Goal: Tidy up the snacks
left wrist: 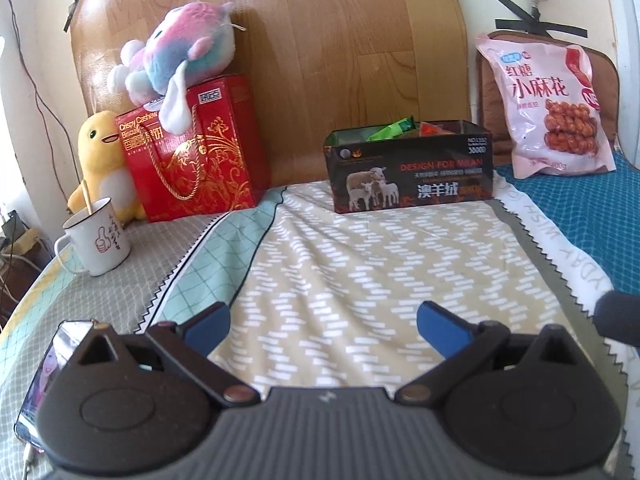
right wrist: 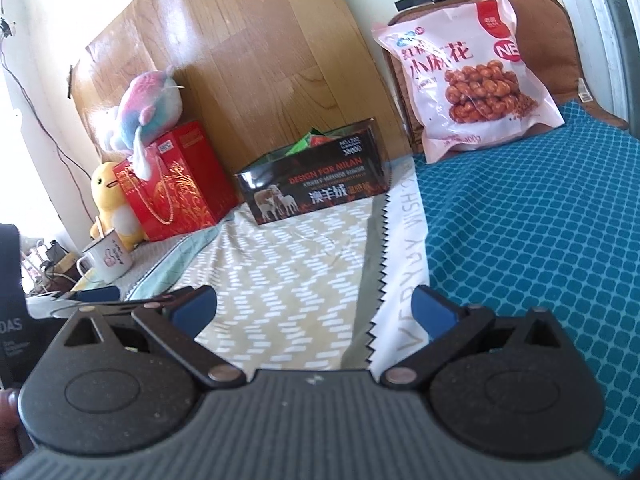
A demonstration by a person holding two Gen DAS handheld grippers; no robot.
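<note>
Snack status: black rectangular cardboard box printed with sheep (left wrist: 410, 170) sits well ahead of both sets of jaws, open-topped, w/ green and orange wrappers showing above its rim. Pink plastic bag of fried dough twists (right wrist: 466, 72) is the one snack left outside; it leans upright against a brown cushion (right wrist: 554, 36) at the back, long axis roughly vertical, base on the blue diamond-pattern cover (right wrist: 540, 240).

Left gripper (left wrist: 323, 322): jaws spread wide, nothing between them; box dead ahead, bag far off to fwd-right.
Right gripper (right wrist: 316, 308): jaws likewise spread and empty; bag lies ahead and slightly right, box ahead-left.

Judgement: right gripper appears nearer the bag and better aligned w/ it; the coming move prob. turns on that bearing, fwd and right, then leftward to the box. No contact w/ either item at present.

Red gift box (left wrist: 192, 152) and white enamel mug (left wrist: 98, 240) stand to fwd-left of left jaws; not involved.
</note>
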